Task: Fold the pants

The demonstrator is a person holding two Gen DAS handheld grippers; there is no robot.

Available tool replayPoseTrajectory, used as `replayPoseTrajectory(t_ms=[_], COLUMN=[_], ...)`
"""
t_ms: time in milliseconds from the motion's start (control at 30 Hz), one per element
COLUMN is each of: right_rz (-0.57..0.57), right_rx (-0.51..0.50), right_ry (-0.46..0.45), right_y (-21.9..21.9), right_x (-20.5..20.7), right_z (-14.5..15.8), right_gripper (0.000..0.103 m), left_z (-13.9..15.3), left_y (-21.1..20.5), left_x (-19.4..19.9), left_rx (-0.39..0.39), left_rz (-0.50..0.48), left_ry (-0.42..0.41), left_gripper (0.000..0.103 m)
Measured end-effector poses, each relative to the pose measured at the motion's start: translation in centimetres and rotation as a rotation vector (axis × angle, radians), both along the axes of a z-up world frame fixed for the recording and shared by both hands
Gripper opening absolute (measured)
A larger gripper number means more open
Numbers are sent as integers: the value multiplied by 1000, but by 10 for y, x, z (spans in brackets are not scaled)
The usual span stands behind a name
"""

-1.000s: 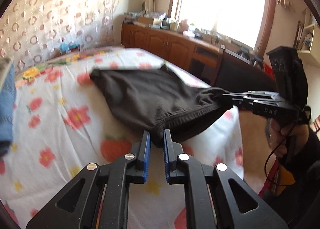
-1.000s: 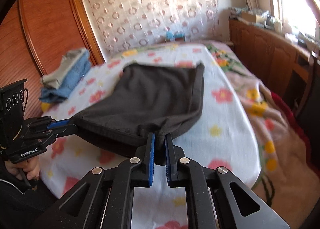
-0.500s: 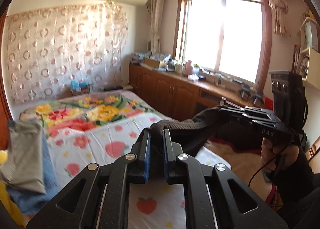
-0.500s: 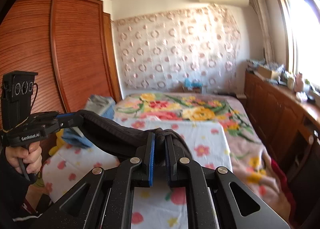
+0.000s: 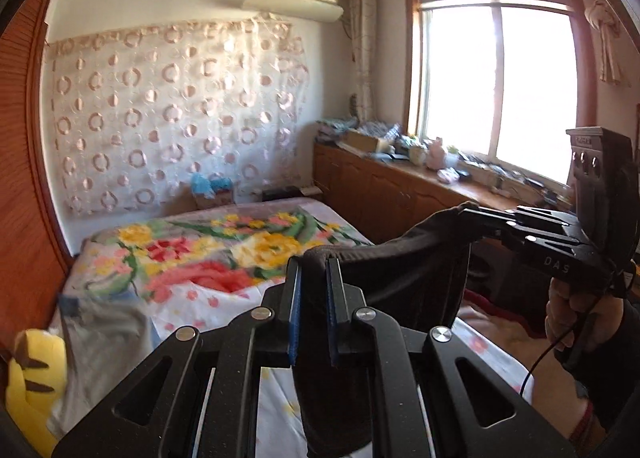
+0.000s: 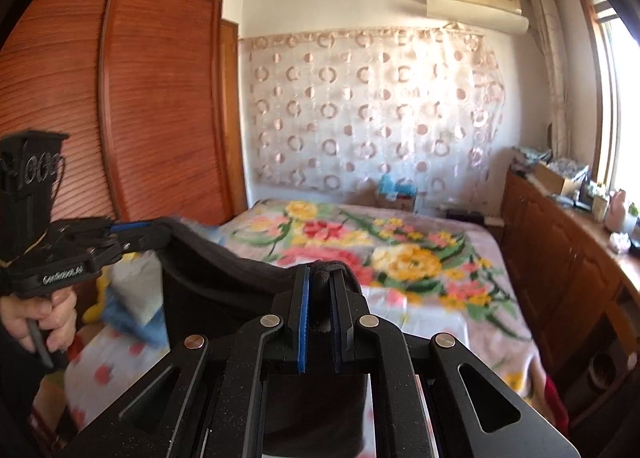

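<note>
The dark brown pants (image 5: 404, 278) hang in the air above the bed, stretched between both grippers. My left gripper (image 5: 313, 270) is shut on one end of the cloth, which drapes down between its fingers. My right gripper (image 6: 320, 278) is shut on the other end of the pants (image 6: 224, 278). In the left wrist view the right gripper (image 5: 472, 217) shows at the right, clamping the cloth. In the right wrist view the left gripper (image 6: 160, 225) shows at the left, also clamping it.
The bed (image 5: 224, 254) with a floral sheet lies below. Folded grey and blue clothes (image 5: 100, 334) and a yellow plush toy (image 5: 32, 378) sit at its left side. A wooden wardrobe (image 6: 140, 117) stands left, a low cabinet (image 6: 560, 258) under the window right.
Both grippers have risen and lifted the pants off the bed. One second ago the pants lay spread on the sheet; now they hang in the air between the grippers.
</note>
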State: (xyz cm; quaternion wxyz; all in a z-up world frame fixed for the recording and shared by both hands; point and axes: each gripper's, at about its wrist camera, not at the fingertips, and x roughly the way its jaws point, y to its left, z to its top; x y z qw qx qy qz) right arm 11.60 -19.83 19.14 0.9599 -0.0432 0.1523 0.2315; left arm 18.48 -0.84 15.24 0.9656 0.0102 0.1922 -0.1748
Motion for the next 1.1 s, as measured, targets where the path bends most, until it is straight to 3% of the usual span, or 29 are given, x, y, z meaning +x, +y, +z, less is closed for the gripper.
replayPoseTrajectory(t_ms=[133, 233, 400, 567, 767, 933, 1100], right_rz=[-32, -25, 44, 118, 140, 130, 125], right_rx=[42, 9, -55, -133, -154, -155, -123], right_ry=[-79, -52, 151, 300, 360, 384, 419], right_y=[12, 22, 35, 52, 52, 47, 43], right_x=[27, 29, 26, -3, -14, 9, 10], right_z=[29, 25, -43, -111, -129, -128, -145], right_gripper=[9, 9, 9, 9, 9, 9, 9], left_z=[17, -6, -105, -168, -185, -186, -196], left_y=[2, 6, 9, 9, 3, -1, 0], left_x=[3, -1, -38, -70, -90, -95, -96], left_rx=[10, 36, 115, 122, 80, 79, 68], left_rz=[-12, 0, -6, -1, 14, 22, 30], left_ry=[-43, 4, 175, 296, 332, 327, 359], left_gripper=[12, 12, 12, 12, 12, 12, 12])
